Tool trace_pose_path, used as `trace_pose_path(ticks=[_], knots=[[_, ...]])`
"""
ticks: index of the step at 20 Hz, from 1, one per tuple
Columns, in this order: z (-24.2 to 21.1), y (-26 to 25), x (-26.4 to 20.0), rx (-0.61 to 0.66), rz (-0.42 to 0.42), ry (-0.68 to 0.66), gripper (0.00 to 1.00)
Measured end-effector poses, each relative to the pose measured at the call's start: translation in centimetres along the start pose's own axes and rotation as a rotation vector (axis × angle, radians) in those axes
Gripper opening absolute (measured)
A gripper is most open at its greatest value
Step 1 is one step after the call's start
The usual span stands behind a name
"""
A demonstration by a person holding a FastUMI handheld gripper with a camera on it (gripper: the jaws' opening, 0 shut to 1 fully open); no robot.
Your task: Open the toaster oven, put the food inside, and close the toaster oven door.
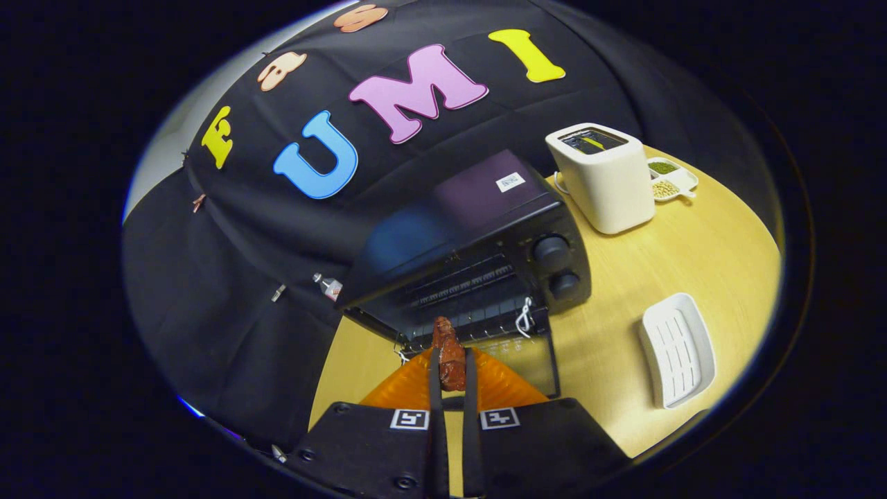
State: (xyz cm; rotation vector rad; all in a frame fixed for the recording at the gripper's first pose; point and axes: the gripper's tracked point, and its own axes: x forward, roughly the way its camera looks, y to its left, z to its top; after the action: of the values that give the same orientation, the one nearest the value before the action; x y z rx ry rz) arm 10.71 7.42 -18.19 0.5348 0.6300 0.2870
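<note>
A black toaster oven [485, 235] stands on the wooden table with its glass door [513, 353] folded down flat toward me, the wire rack [464, 291] inside showing. My gripper [452, 367] is shut on a reddish-brown piece of food [449, 353], held upright between the fingers. The food hangs over the lowered door, just in front of the oven's mouth. Two round knobs [552, 251] sit on the oven's right panel.
A white toaster [606, 177] stands beyond the oven to its right, with a small white dish of grains [669, 179] behind it. A white ribbed tray [678, 350] lies on the table [693, 256] right of the oven door. The black cloth wall rises close behind and to the left.
</note>
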Motion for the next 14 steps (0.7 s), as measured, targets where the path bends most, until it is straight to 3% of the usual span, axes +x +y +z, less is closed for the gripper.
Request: trace_pose_path(ticks=[6, 14], knots=[[1.2, 0.9, 7.5, 0.017, -0.017, -0.135, 0.12], [0.0, -0.2, 12.5, -0.023, -0.082, -0.208, 0.12]])
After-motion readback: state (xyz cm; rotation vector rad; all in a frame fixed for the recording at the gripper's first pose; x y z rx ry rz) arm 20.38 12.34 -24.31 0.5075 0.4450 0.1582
